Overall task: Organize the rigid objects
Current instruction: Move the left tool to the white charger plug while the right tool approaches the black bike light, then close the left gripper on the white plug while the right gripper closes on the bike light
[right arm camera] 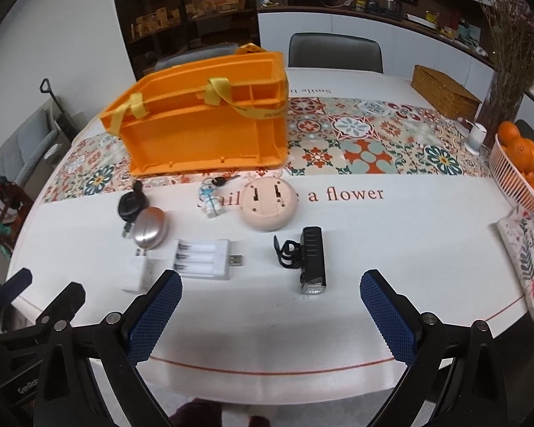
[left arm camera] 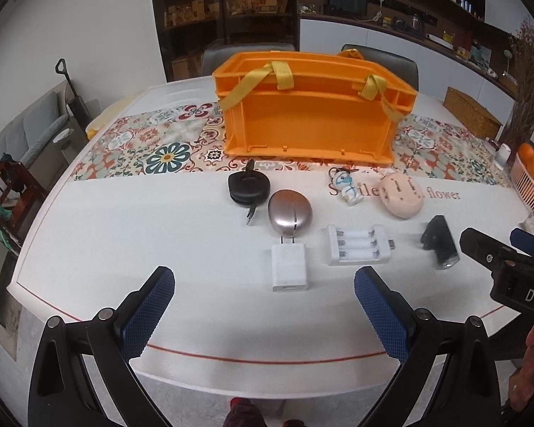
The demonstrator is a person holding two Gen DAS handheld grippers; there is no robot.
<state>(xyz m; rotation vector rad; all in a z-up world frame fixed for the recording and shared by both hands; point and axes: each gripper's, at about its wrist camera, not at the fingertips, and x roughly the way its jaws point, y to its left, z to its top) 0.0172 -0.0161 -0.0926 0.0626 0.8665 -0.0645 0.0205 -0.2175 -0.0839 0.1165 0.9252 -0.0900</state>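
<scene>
Nearest, left gripper point(left arm camera: 263, 315) and right gripper point(right arm camera: 270, 316), jaws of both spread wide apart, clamped on nothing, above the near edge of the white bench point(left arm camera: 195, 320).

Just beyond, at 12 o'clock from the left gripper: white plug adapter point(left arm camera: 289, 267), prongs pointing away toward the silver oval case point(left arm camera: 290, 212). At 1 o'clock: white battery charger point(left arm camera: 357, 244) loaded with cells. Straight ahead of the right gripper at 12 o'clock: black bike light point(right arm camera: 311, 261), lens end toward the camera.

Further out: black retractable cable reel point(left arm camera: 248, 186) at 11 o'clock of the silver case, small figure keychain point(left arm camera: 349, 186), pink round device point(right arm camera: 268, 204) lying underside up.

Farthest, on the patterned runner point(right arm camera: 359, 135): orange crate point(left arm camera: 309, 114) tipped on its side, opening facing the camera, yellow straps point(left arm camera: 283, 74) draped over its top edge. At 2 o'clock in the right view: basket of oranges point(right arm camera: 516, 174) by the bench edge.
</scene>
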